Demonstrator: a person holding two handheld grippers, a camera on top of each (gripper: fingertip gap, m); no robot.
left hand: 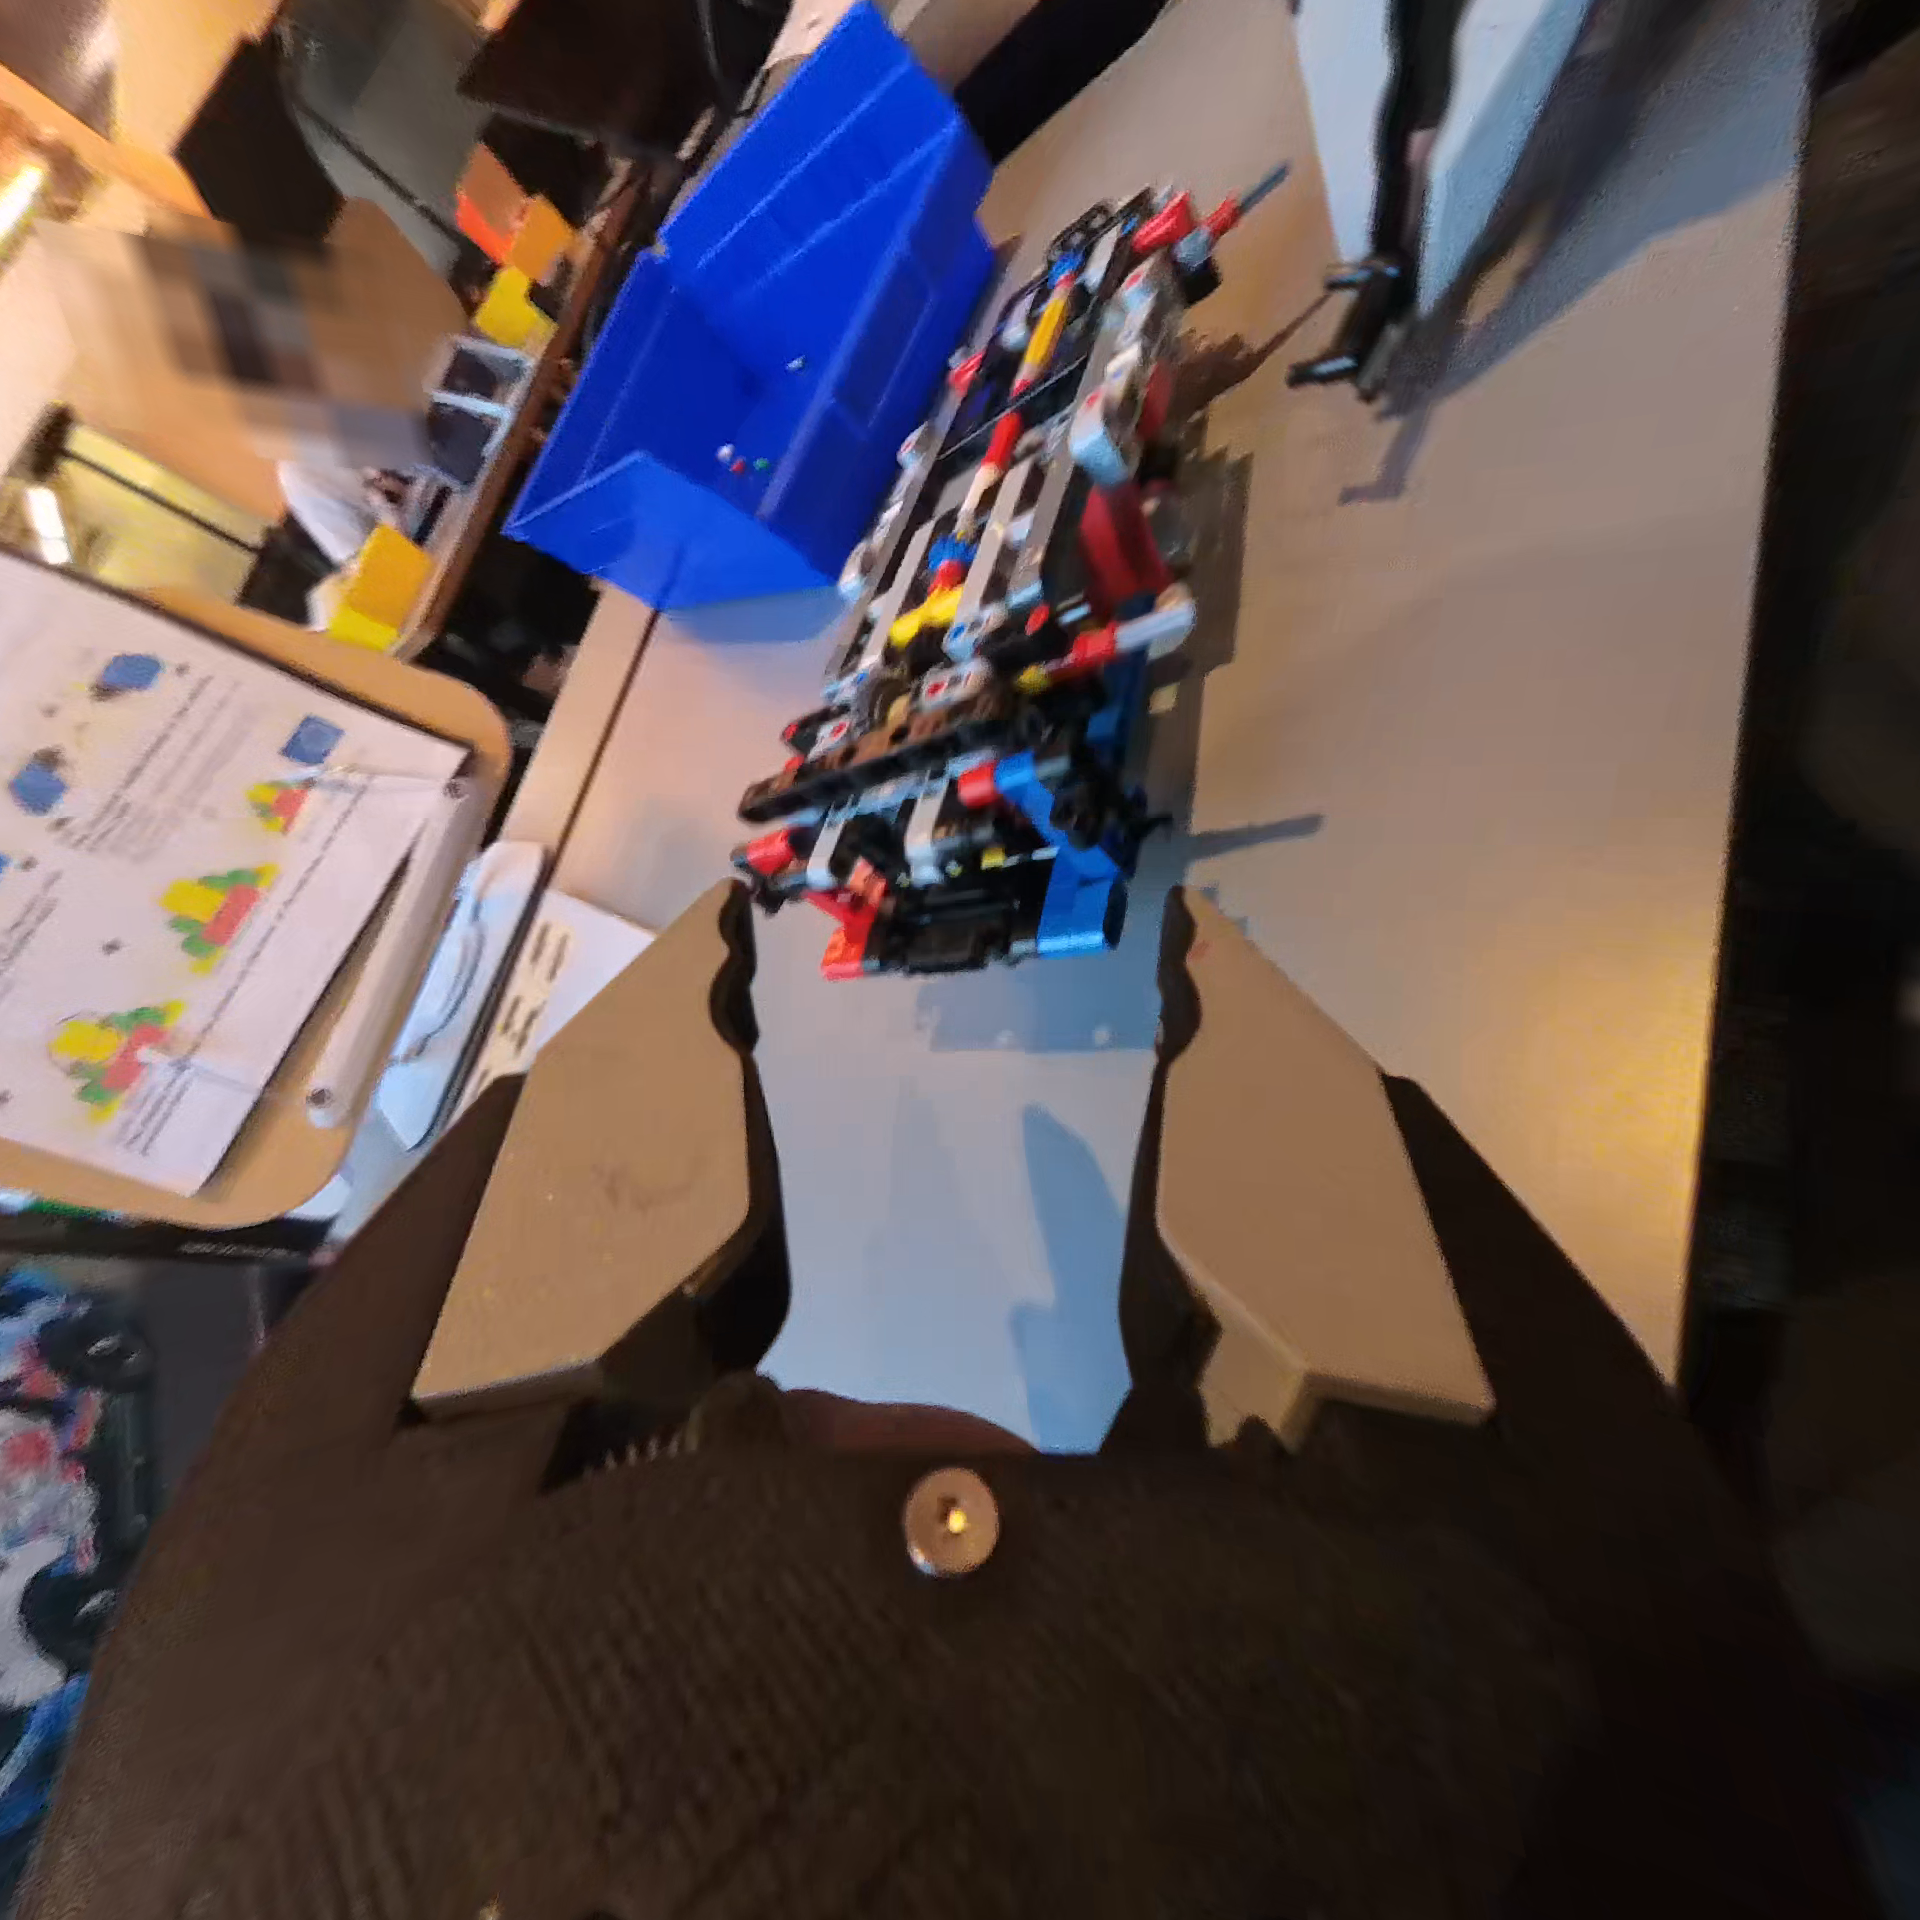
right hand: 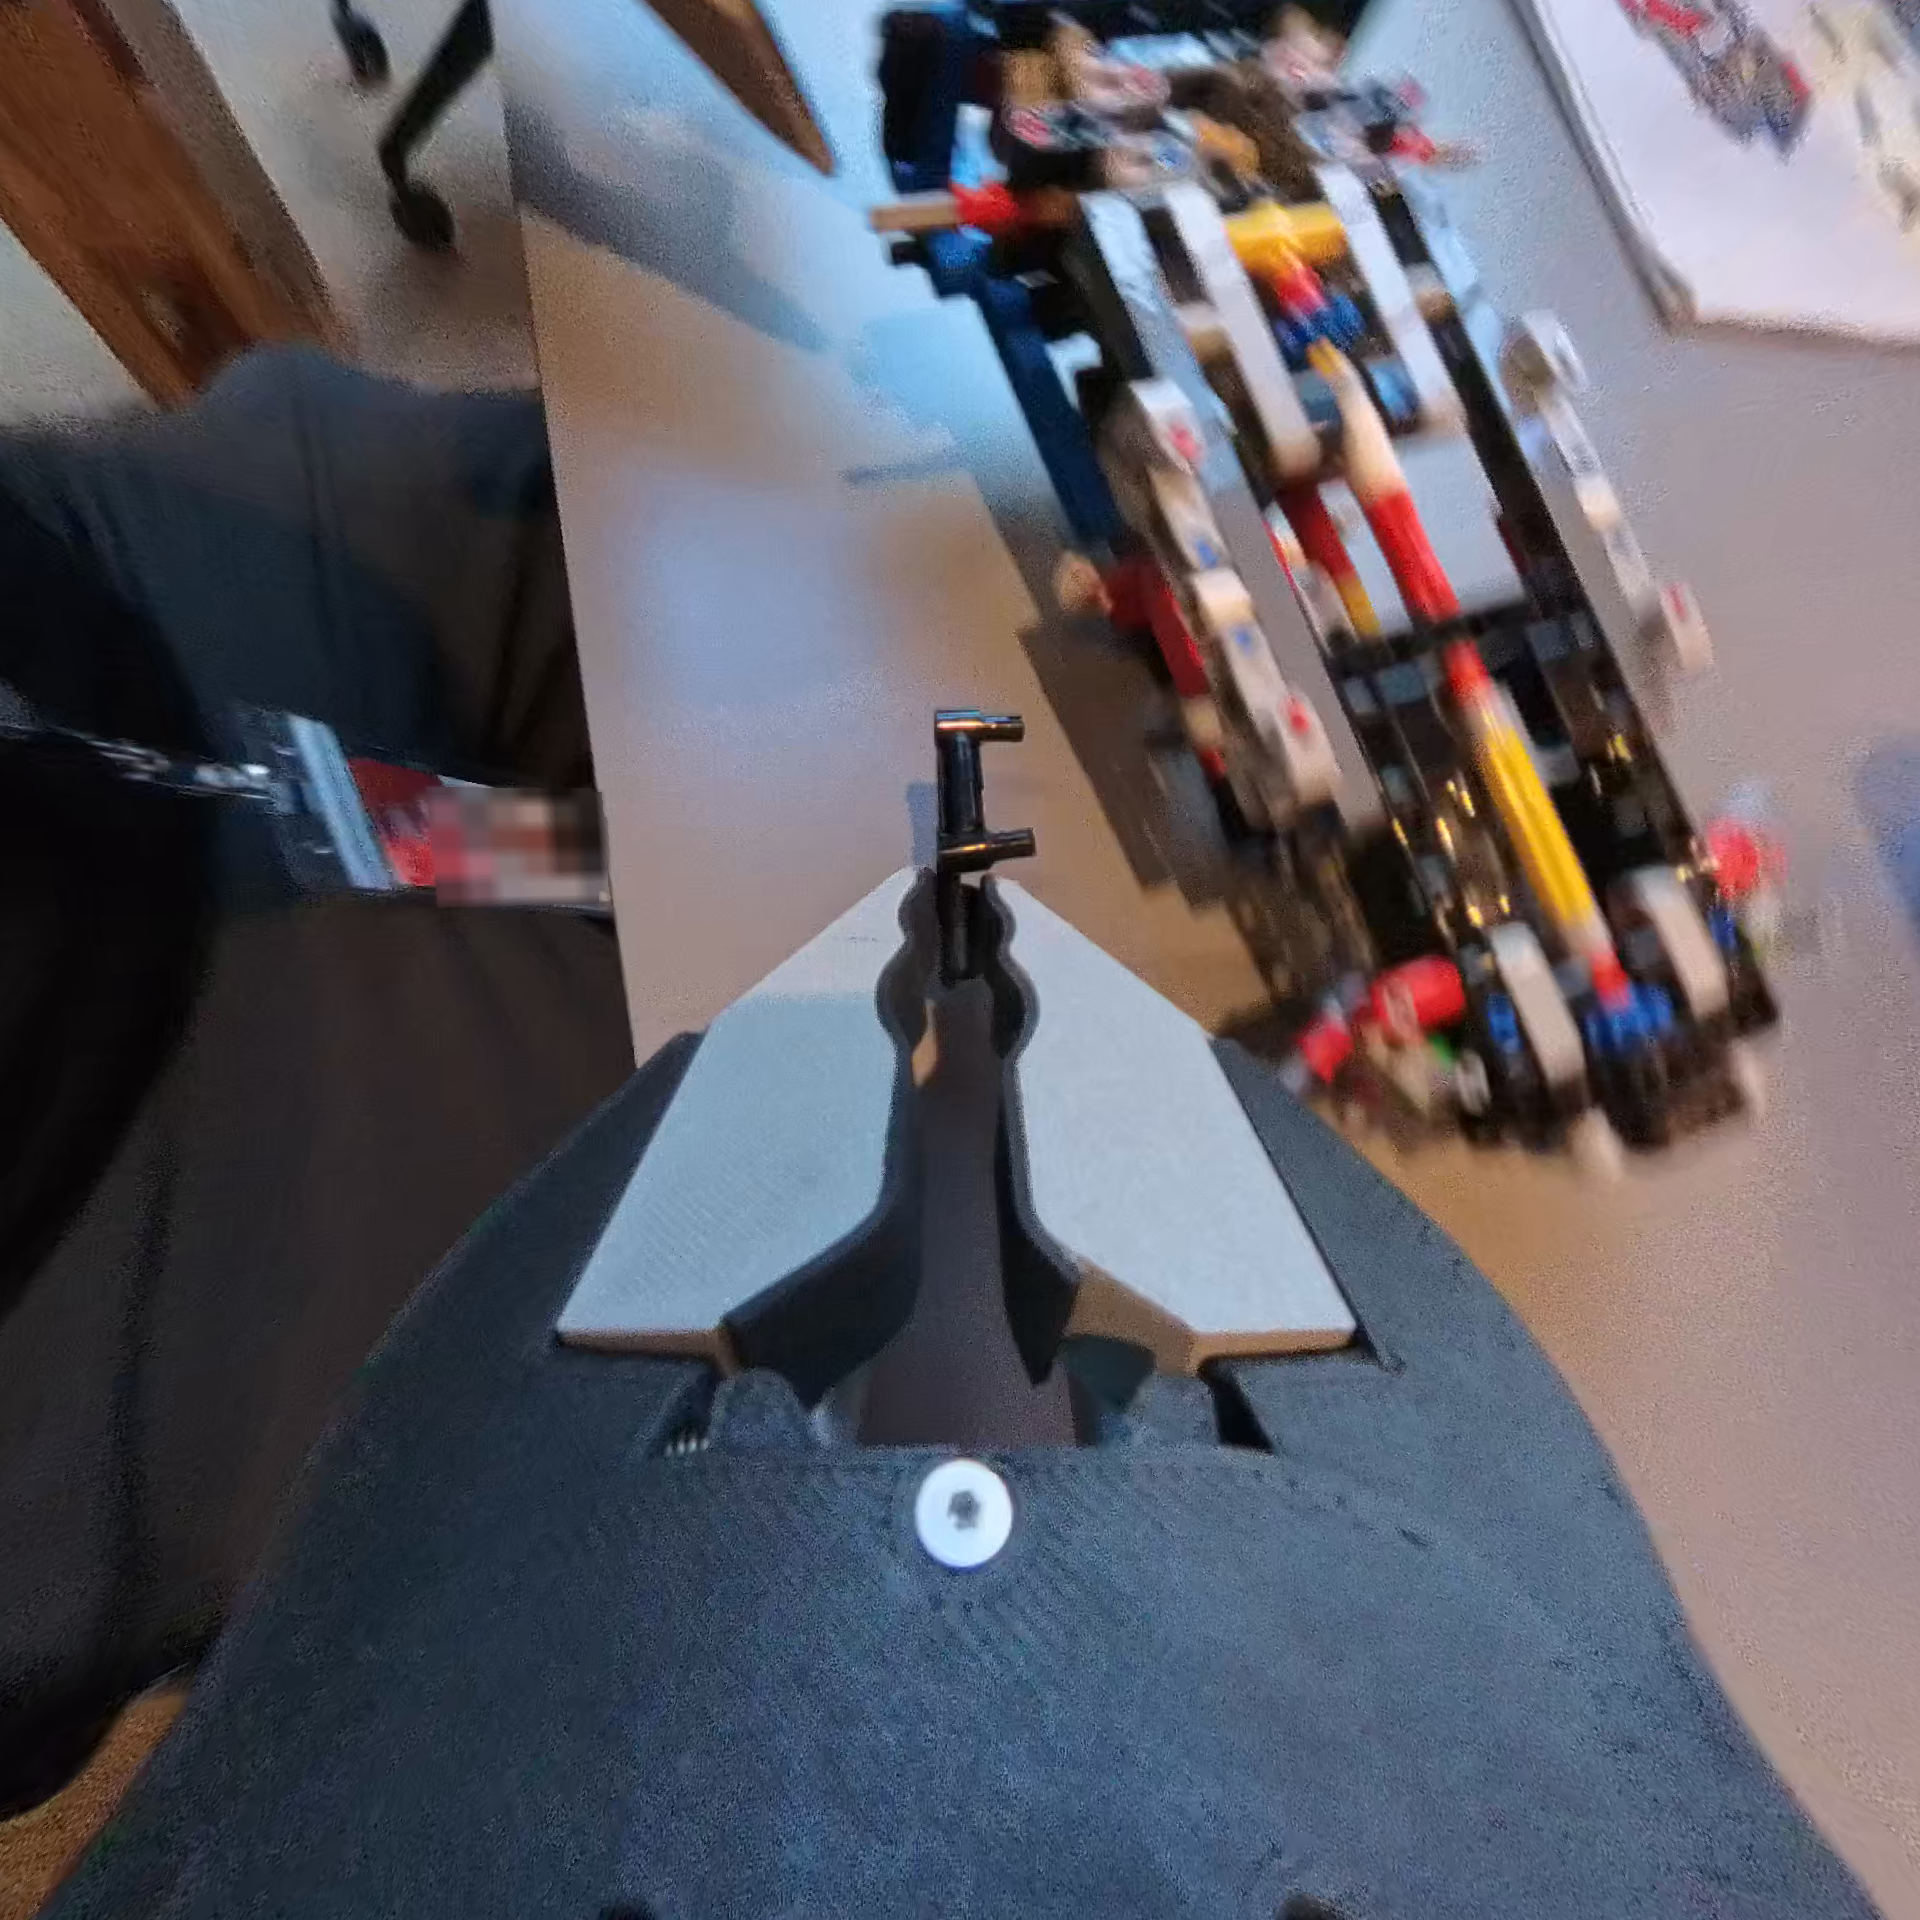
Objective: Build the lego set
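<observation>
Leftmost, the left claw (left hand: 956,914) gapes wide and empty, low over the table (left hand: 1455,727) just short of the near end of the long lego chassis (left hand: 997,623); it should clamp that frame steady. To its right, the right claw (right hand: 958,883) pinches a small black connector piece (right hand: 971,810) upright, well apart from the chassis (right hand: 1403,623). Judged from here, align its two pins squarely with the holes before pressing, and push gently.

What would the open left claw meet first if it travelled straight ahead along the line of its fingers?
Probably the near end of the long multicoloured plastic Lego model on the pale grey table. It sits just beyond the left claw, roughly centred between its spread tips. Motion blur leaves depth uncertain.
</observation>
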